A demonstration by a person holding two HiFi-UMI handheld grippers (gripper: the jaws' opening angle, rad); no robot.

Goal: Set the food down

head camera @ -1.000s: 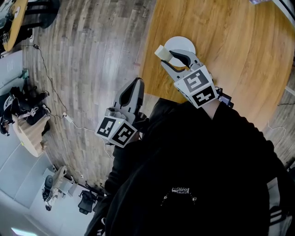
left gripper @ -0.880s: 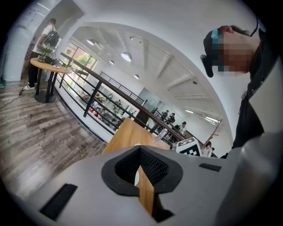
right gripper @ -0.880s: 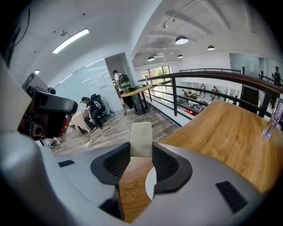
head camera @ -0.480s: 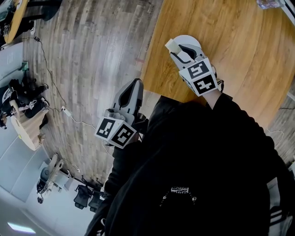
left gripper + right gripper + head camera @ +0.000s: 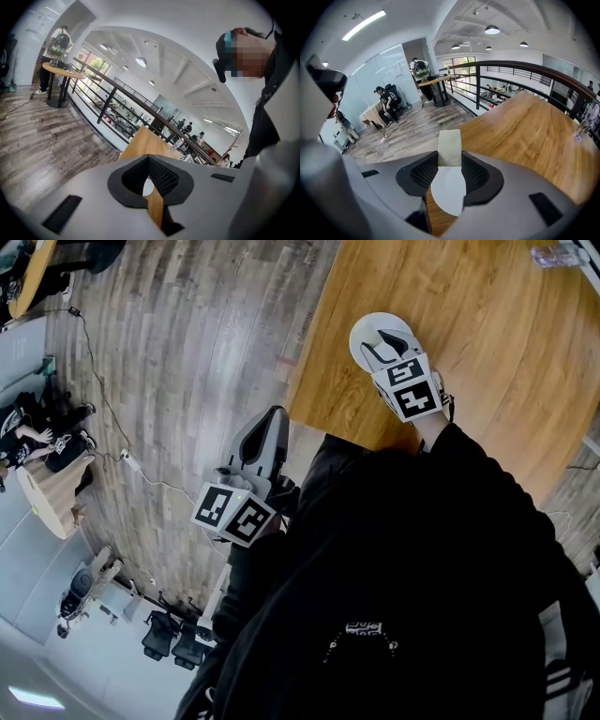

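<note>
- The job is not finished, as I judge it: the food (image 5: 450,147), a pale rectangular slab, is clamped in my right tongs (image 5: 450,161) and has not been let go.
- The carrying part looks nearly done. In the head view the right tongs (image 5: 380,337) hang directly over the white plate (image 5: 366,326), which sits near the edge of the wooden worktop (image 5: 487,334).
- In the right gripper view the plate (image 5: 449,194) shows through the jaws just beneath the slab. I cannot tell whether the food touches it.
- What is left, I reckon: lower the last bit, release, and lift clear.
- Right tongs: jaws held fairly wide, but only because both pads are pressed against the slab's sides, and its far end pokes out past the tips.
- Left tongs (image 5: 149,159): tips pressed together with nothing between them, held off the worktop over the plank floor (image 5: 187,352).
</note>
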